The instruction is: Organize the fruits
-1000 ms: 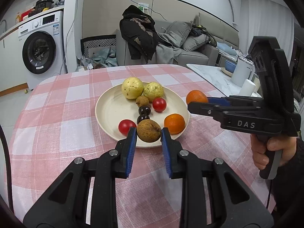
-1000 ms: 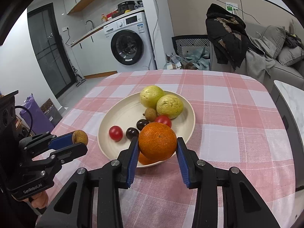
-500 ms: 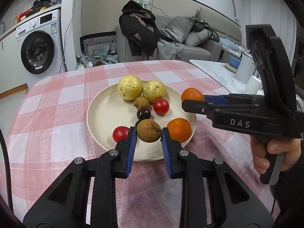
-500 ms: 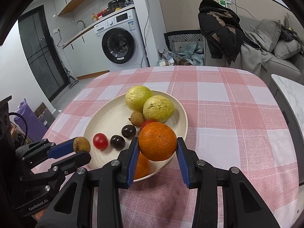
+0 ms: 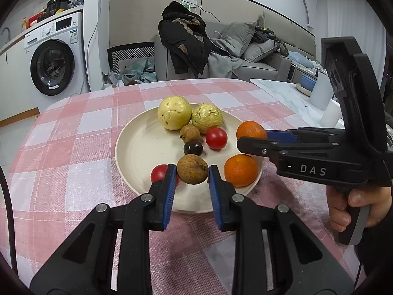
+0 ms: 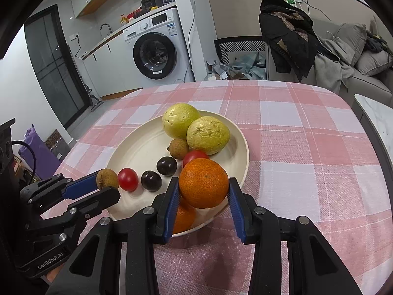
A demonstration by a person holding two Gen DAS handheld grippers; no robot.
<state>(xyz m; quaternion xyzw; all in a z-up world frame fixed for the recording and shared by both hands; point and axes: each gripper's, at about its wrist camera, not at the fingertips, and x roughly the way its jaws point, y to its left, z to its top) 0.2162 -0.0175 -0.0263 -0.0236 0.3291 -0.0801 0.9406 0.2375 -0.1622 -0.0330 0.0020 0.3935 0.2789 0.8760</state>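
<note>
A cream plate (image 5: 137, 147) (image 6: 137, 152) on the pink checked tablecloth holds two yellow-green guavas (image 5: 174, 116) (image 6: 180, 120), a brown longan (image 5: 189, 134), red cherry tomatoes (image 5: 216, 138) (image 6: 127, 179), dark round fruits (image 5: 193, 148) (image 6: 151, 181) and an orange (image 5: 240, 170). My left gripper (image 5: 192, 172) (image 6: 108, 183) is shut on a brown longan (image 5: 192, 172) over the plate's near edge. My right gripper (image 6: 203, 189) (image 5: 253, 137) is shut on an orange (image 6: 203, 183) (image 5: 250, 129) above the plate's right side.
The round table's far edge (image 5: 186, 82) drops off toward a washing machine (image 5: 52, 66) at the back left and a grey sofa with clothes (image 5: 221, 49). A white marble side table (image 5: 289, 93) stands to the right.
Both grippers have moved forward over the plate with their fruit held. The plate and its fruits look nearer.
</note>
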